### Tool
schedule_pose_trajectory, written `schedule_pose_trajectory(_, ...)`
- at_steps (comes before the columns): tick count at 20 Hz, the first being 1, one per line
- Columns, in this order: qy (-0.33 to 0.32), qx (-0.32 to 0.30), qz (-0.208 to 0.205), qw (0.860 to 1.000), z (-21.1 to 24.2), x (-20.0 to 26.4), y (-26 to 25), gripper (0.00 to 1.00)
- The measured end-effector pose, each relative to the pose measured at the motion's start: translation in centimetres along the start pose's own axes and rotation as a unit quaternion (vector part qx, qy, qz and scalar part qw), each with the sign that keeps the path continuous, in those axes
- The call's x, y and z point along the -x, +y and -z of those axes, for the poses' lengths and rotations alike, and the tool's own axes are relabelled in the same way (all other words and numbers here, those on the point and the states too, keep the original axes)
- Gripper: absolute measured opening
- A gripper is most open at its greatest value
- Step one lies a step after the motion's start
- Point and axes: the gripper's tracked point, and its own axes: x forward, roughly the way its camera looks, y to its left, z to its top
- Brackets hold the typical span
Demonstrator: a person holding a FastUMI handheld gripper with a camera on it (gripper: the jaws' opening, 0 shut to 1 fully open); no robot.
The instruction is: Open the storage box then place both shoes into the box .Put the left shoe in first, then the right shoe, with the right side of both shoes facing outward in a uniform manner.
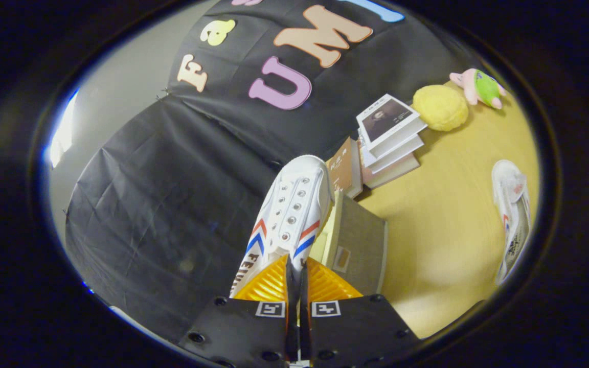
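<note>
White sneaker (290,214) pinched in tool (297,276), heel at the fingers, long axis running straight ahead, toe away. Storage box (358,243) just right of it; second shoe (512,220) farther right on surface (448,230).

Black gripper (297,278) body with round dark screws along the edges. Two orange ribbed fingers (269,283), close together, thin dark strips along the inner faces. Square black-and-white marker on each side near the finger bases.
</note>
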Motion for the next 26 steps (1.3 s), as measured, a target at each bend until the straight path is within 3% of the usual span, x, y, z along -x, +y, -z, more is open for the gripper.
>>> schedule_pose_trajectory(5,0.071,0.03,0.093,0.993,3.1,-6.2,-0.4,0.05)
schedule_pose_trajectory(7,0.088,0.031,0.112,0.989,4.3,-7.6,-0.5,0.05)
schedule_pose_trajectory(13,0.102,0.074,0.137,0.983,5.5,-8.0,0.4,0.05)
schedule_pose_trajectory(18,0.137,0.065,0.117,0.982,8.0,-8.7,0.9,0.05)
schedule_pose_trajectory(23,0.138,0.039,0.145,0.979,8.1,-11.0,-0.1,0.05)
schedule_pose_trajectory(26,0.159,0.056,0.179,0.969,9.2,-12.9,-1.0,0.05)
